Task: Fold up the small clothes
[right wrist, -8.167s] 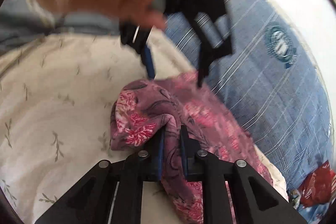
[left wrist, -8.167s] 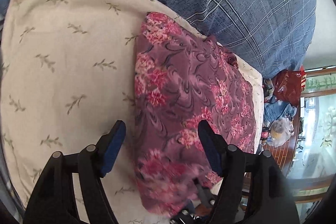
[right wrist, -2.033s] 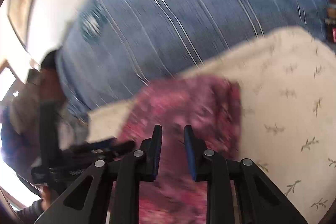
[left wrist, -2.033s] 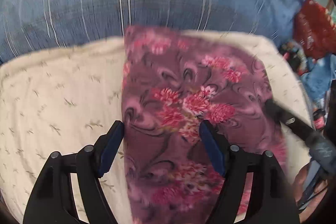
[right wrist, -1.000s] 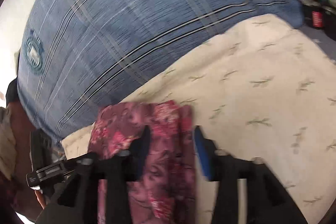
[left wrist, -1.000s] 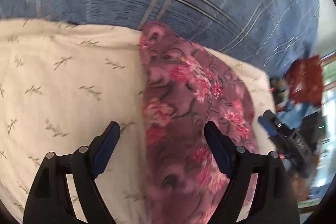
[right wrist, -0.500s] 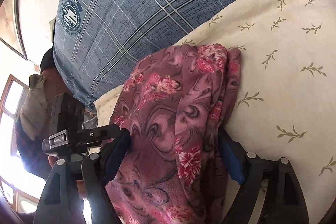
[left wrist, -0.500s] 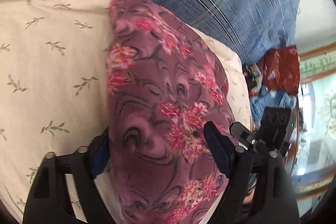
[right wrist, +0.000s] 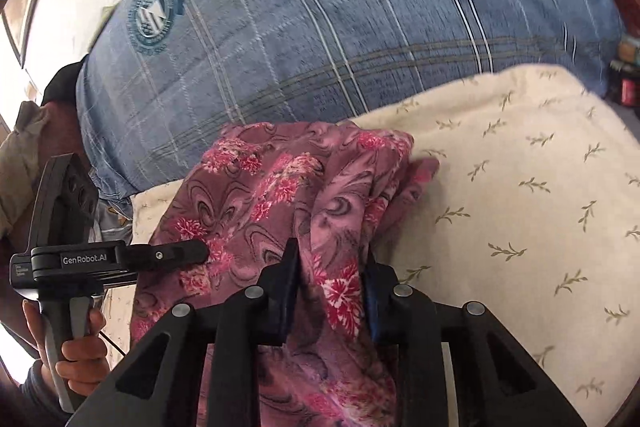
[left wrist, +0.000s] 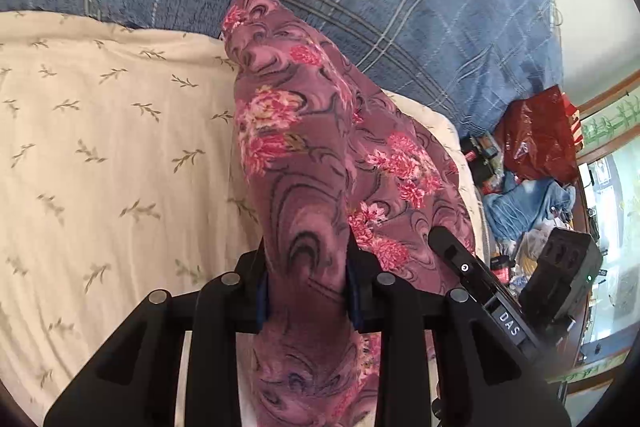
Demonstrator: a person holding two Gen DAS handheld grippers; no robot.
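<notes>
A purple garment with pink flowers (left wrist: 320, 163) lies folded into a long strip on a cream sheet with a leaf print (left wrist: 100, 147). My left gripper (left wrist: 307, 291) is closing, and its pads press on a bunched ridge of the garment at the near end. The right gripper (right wrist: 330, 287) is closing too, pinching a raised fold along the garment's (right wrist: 280, 187) right edge. Each gripper shows in the other's view: the right one (left wrist: 476, 275) at the cloth's right side, the left one (right wrist: 120, 257) held by a hand (right wrist: 80, 351).
A blue checked duvet with a round crest (right wrist: 154, 13) is piled behind the sheet. Past the bed's right edge sit a red bag (left wrist: 536, 139), blue cloth (left wrist: 524, 203) and small clutter on a wooden floor.
Both grippers stood wide around the garment half a second ago; both have since closed on folds of it, and the cloth has bunched and risen between their fingers.
</notes>
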